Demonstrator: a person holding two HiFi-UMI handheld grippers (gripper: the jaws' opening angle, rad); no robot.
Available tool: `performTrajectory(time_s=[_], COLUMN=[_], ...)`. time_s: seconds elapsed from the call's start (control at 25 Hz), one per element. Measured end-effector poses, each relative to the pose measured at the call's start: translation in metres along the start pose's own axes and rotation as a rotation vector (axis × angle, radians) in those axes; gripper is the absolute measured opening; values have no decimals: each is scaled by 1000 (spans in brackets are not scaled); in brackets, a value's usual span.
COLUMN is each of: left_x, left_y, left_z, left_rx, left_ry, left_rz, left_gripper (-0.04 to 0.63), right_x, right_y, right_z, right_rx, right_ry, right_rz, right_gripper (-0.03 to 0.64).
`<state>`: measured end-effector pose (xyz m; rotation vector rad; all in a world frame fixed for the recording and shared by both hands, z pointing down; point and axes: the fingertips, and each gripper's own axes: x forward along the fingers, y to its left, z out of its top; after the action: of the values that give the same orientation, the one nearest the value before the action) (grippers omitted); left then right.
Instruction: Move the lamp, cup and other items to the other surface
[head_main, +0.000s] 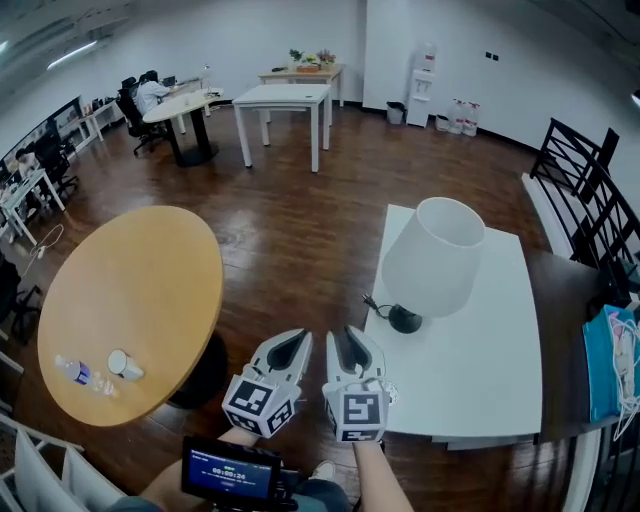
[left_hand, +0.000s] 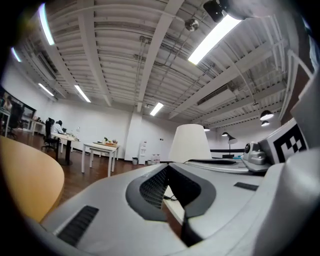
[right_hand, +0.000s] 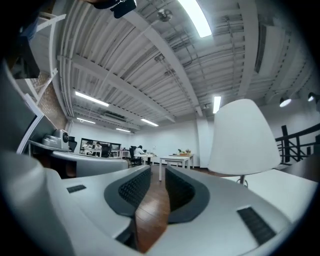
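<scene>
Approach step: left gripper (head_main: 303, 336) pressed together, right gripper (head_main: 346, 330) barely spread, both empty; lamp (head_main: 432, 255) sits ahead-right of your fingers (right_hand: 180, 192), so spread wider for its stem (right_hand: 243, 179).

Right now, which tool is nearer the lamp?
Right. The right tool is at the corner of the table, near the lamp; the left tool is beside it, farther off, over the floor.
</scene>
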<state>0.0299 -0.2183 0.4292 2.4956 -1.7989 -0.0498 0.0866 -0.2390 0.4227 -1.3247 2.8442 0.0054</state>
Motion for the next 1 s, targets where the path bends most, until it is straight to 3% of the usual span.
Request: performTrajectory(time_s=[0.08,0.48,0.76,1.0], left_x=[10,31,56,103], left_y=[-15,-61,-54,-48], left_z=[-2,-1,-13,-38], left_rx=[-6,-43,-59,-53], left_ry=[0,14,16,14], left_rz=[-58,-310,-333,-301], left_gripper=[6,6,6,6], right_x=[-8,-41,-31,-4], right_y=[-15,-65,-102,-165], right_z=[-2,-10,-43,-79], right_rx=[-1,7,19,8], right_ry=[10,29,80,75], right_rz=[-63,-364,-436,-459], right_gripper=[155,229,265,295])
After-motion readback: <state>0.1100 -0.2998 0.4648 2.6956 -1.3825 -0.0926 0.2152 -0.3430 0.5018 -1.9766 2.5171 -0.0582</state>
